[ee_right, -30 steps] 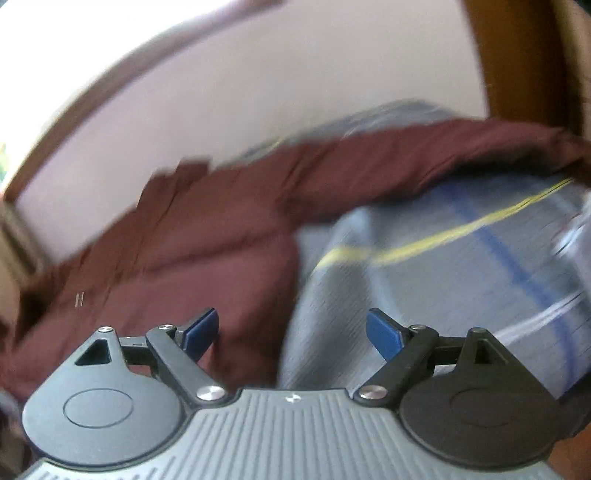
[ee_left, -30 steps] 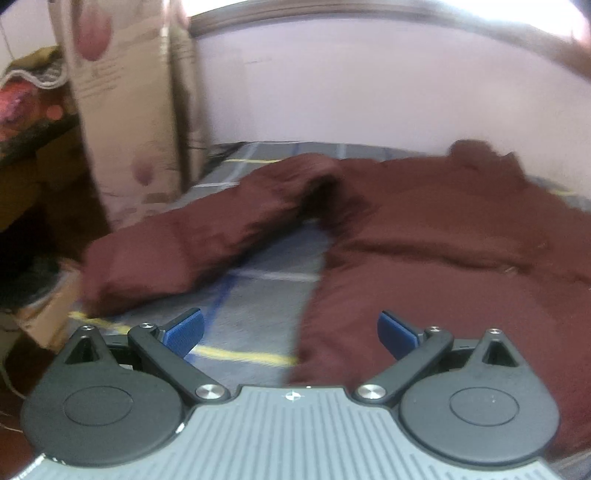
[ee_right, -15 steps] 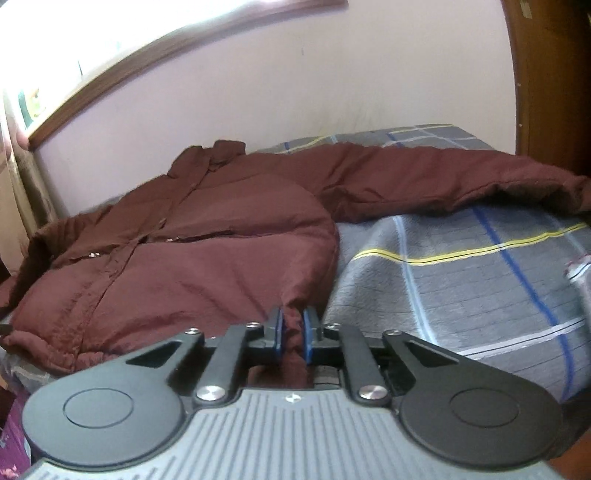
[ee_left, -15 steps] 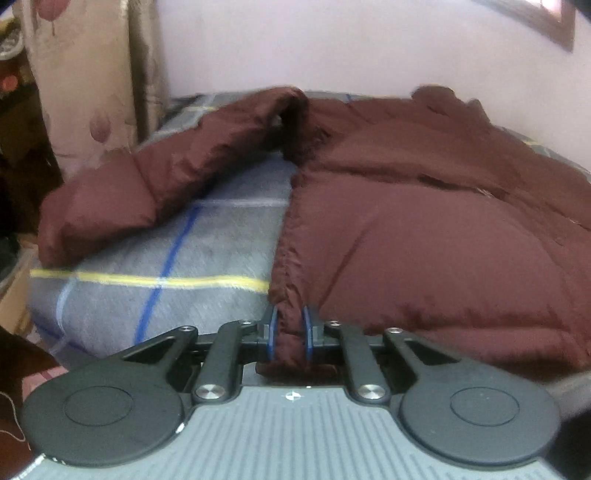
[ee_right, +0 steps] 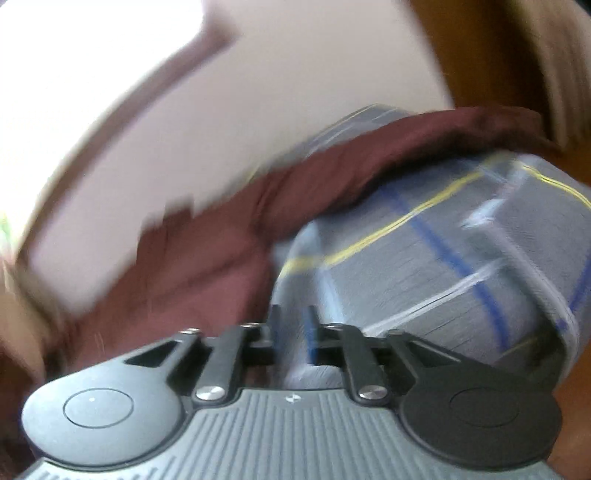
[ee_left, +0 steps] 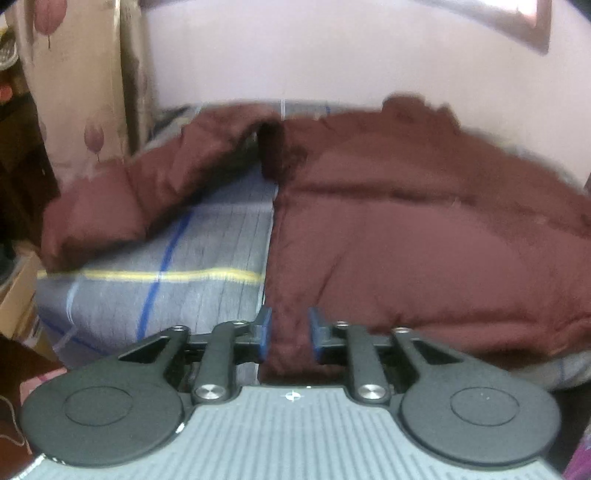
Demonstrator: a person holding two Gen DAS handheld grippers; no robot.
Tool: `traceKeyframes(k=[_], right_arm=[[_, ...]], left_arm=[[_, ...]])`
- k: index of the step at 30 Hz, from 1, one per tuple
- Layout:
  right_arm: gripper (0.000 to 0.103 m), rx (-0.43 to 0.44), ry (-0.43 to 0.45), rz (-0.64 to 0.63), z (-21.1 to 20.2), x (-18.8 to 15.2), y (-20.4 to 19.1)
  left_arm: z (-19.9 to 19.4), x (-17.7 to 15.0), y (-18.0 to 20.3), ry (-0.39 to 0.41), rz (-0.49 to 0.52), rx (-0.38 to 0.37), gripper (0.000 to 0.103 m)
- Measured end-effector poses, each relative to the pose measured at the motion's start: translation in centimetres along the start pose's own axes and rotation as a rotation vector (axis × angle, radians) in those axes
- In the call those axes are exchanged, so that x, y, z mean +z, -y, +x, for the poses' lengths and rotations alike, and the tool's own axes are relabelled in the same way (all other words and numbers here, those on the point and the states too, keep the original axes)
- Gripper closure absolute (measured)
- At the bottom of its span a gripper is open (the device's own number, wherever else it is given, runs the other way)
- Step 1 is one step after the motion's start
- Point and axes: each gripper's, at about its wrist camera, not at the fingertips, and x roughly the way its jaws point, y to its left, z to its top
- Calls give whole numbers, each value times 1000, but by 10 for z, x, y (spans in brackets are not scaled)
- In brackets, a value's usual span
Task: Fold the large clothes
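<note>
Maroon jacket [ee_left: 424,236]: puffy matt cloth. Bedcover [ee_left: 207,273]: grey woven plaid cloth. Left gripper [ee_left: 287,334]: matt black plastic, shiny metal pivots.

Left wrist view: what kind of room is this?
Likely a bedroom. A dark red jacket lies spread on a bed with a grey checked cover, a floral curtain hangs at left, and a window frame shows top right.

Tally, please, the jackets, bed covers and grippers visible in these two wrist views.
Jackets: 1, the maroon jacket
Bed covers: 1, the plaid bed cover
Grippers: 2, the left gripper and the right gripper
Total: 4
</note>
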Motion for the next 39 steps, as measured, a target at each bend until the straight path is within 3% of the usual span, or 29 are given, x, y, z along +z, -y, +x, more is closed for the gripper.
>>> traceKeyframes(k=[1, 2, 3, 5, 8, 14, 19, 21, 22, 23, 24, 25, 27, 30, 34, 39], right_arm=[[51, 0, 52, 59, -6, 8, 15], [24, 4, 98, 109, -12, 17, 29], [16, -8, 141, 161, -16, 25, 42], [15, -3, 219, 268, -23, 44, 70], [15, 5, 278, 374, -20, 70, 102], [3, 33, 259, 585, 44, 116, 151], [4, 13, 251, 661, 103, 136, 167], [7, -37, 258, 650, 119, 147, 171], [30, -67, 248, 648, 125, 151, 173], [70, -111, 224, 639, 133, 157, 174], [82, -170, 198, 622, 139, 163, 173], [86, -211, 200, 590, 142, 168, 168], [90, -216, 247, 500, 141, 179, 144], [90, -84, 309, 258, 134, 198, 69], [90, 89, 265, -63, 146, 203, -68], [90, 276, 141, -329, 206, 158, -227]], left_arm=[[-7, 6, 2, 37, -1, 0, 60], [-12, 10, 5, 63, 7, 2, 41], [-17, 14, 9, 89, 17, 2, 20], [-25, 21, 17, 152, 18, -15, 11], [-25, 34, 39, 190, 45, -53, 11], [-2, 59, 82, 174, 23, -152, 10], [16, 69, 109, 175, 72, -143, 10], [24, 73, 114, 184, 88, -121, 10], [27, 75, 115, 181, 90, -113, 10], [31, 77, 114, 177, 86, -108, 10], [34, 80, 111, 173, 75, -107, 11], [37, 81, 108, 168, 59, -109, 12], [41, 85, 97, 164, 25, -113, 19], [46, 88, 79, 177, -21, -86, 20], [52, 91, 53, 179, -93, -46, 17], [56, 88, 29, 176, -164, -20, 11]])
